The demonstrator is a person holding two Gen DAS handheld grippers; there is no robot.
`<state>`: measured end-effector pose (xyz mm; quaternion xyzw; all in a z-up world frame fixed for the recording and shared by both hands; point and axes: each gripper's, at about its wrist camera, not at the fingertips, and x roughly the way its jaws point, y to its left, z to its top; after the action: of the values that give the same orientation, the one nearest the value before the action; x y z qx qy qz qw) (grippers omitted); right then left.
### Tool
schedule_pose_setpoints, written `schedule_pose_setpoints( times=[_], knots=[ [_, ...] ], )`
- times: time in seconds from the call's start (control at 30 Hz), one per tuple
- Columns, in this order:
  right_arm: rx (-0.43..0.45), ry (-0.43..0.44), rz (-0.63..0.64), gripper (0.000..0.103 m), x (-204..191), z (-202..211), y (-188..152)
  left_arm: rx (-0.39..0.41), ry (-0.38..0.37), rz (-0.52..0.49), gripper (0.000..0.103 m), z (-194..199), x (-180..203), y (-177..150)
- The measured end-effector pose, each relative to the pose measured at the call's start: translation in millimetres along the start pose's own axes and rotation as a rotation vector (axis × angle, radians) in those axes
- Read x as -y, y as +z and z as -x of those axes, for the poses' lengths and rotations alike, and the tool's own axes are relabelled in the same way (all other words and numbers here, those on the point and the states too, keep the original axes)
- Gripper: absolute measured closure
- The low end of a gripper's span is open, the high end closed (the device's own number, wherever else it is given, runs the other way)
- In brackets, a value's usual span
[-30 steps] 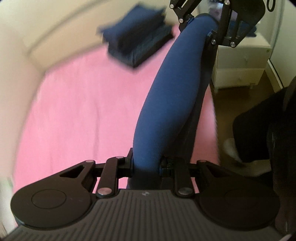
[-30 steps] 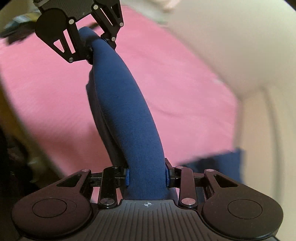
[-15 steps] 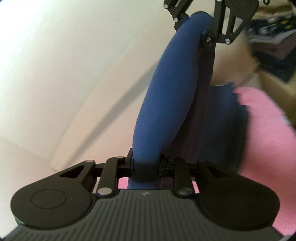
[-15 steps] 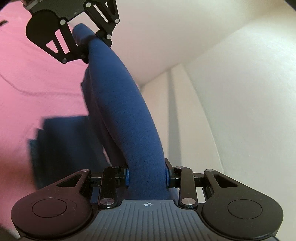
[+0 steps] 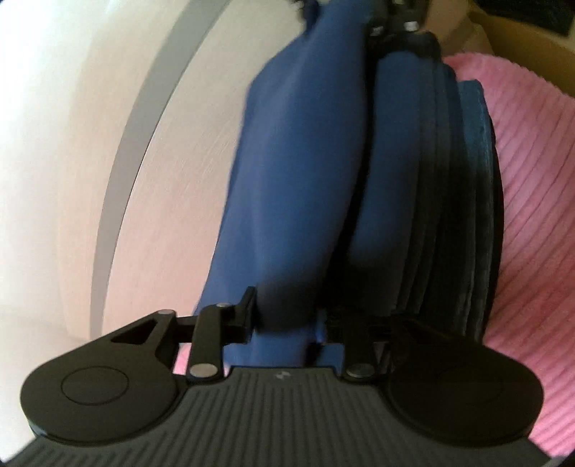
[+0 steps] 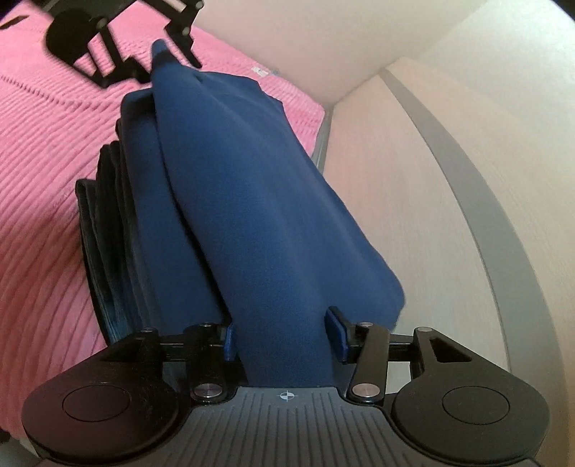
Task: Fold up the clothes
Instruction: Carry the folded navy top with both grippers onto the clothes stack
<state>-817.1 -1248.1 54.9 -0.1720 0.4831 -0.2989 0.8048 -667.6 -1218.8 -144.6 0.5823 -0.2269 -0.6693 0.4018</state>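
A folded blue garment point(image 5: 298, 161) stretches between my two grippers and lies along the top of a stack of folded dark blue clothes point(image 5: 460, 215). My left gripper point(image 5: 287, 323) is shut on its near end, and the far end is held by the right gripper point(image 5: 402, 21) at the top of the left wrist view. In the right wrist view the same blue garment point(image 6: 251, 197) runs from my right gripper point(image 6: 284, 339), shut on it, up to the left gripper point(image 6: 118, 46). The stack point(image 6: 107, 215) sits just left of it.
The stack rests on a pink ribbed bedspread point(image 5: 532, 179) point(image 6: 43, 143). A pale wall panel with a grey strip point(image 5: 125, 161) point(image 6: 467, 179) stands close beside the stack. A cardboard box edge point(image 5: 521, 43) shows beyond the bed.
Both grippers carried the blue garment across the bed and down onto the stack by the wall. The stack now fills the view beside the garment, which has spread wider.
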Motion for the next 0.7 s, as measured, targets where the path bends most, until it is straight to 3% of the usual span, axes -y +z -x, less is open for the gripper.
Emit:
schedule_pose_setpoints(
  times=[0.1, 0.17, 0.23, 0.33, 0.4, 0.57, 0.7],
  knots=[
    [-0.029, 0.016, 0.031, 0.056, -2, -1, -5, -0.018, 0.006, 0.036, 0.075, 8, -9, -12],
    [-0.036, 0.006, 0.015, 0.061, -9, -5, -8, -0.024, -0.005, 0.029, 0.089, 9, -9, -15],
    [-0.044, -0.003, -0.001, 0.062, -17, -8, -11, -0.025, -0.018, 0.014, 0.094, 5, -9, -17],
    [-0.066, -0.017, 0.014, 0.061, -32, -14, -18, -0.032, -0.021, 0.025, 0.095, -11, -23, -37],
    [-0.079, -0.027, 0.046, 0.054, -43, -16, -24, -0.039, -0.026, 0.029, 0.095, -20, -29, -47],
    [-0.102, -0.012, -0.027, 0.053, -29, -7, -16, -0.067, -0.025, 0.025, 0.095, -15, -24, -48],
    [-0.128, 0.051, -0.156, 0.052, -19, 6, -10, -0.081, -0.03, 0.172, 0.09, -6, -42, -48]
  ],
)
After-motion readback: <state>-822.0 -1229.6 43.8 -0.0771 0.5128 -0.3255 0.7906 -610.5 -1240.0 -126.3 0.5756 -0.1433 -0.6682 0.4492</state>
